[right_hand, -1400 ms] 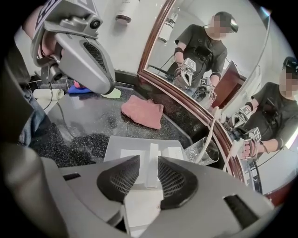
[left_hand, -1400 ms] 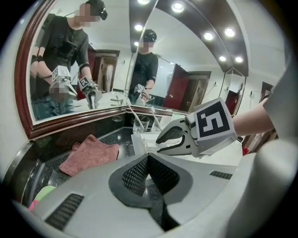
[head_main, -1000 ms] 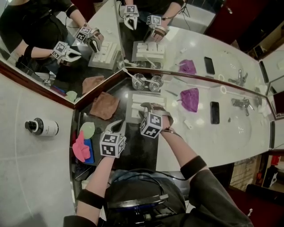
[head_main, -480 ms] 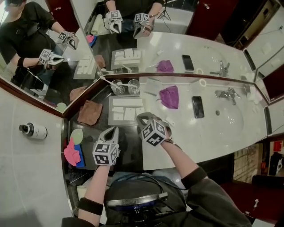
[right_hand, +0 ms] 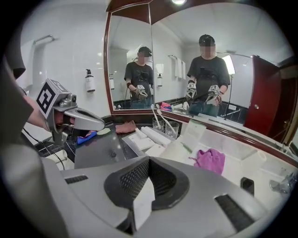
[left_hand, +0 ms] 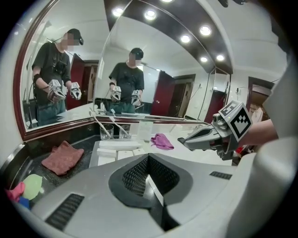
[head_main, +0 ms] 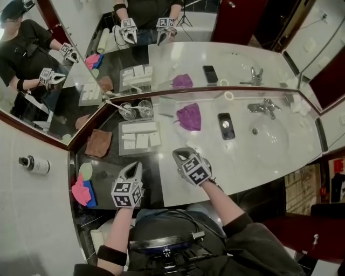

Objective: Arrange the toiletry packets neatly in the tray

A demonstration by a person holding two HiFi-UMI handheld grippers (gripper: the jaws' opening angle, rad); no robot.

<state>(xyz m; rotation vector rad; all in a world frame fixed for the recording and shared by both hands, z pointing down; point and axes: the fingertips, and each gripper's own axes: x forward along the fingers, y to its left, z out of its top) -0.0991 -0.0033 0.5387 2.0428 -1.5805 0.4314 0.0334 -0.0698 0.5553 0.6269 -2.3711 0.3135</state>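
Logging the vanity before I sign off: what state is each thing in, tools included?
left tool: shut, empty.
right tool: jaws just closed, shut, nothing between them.
toiletry packets: lying flat in the tray, side by side.
glasses: upright, a toothbrush in each.
phone: lying flat.
purple cloth: crumpled.

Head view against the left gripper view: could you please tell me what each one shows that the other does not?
Only the head view shows the phone, the faucet by the sink and the bottle at the far left. Only the left gripper view shows the ceiling lights. Both show the tray with its white packets, the brown cloth, the purple cloth, the two glasses and the right claw.
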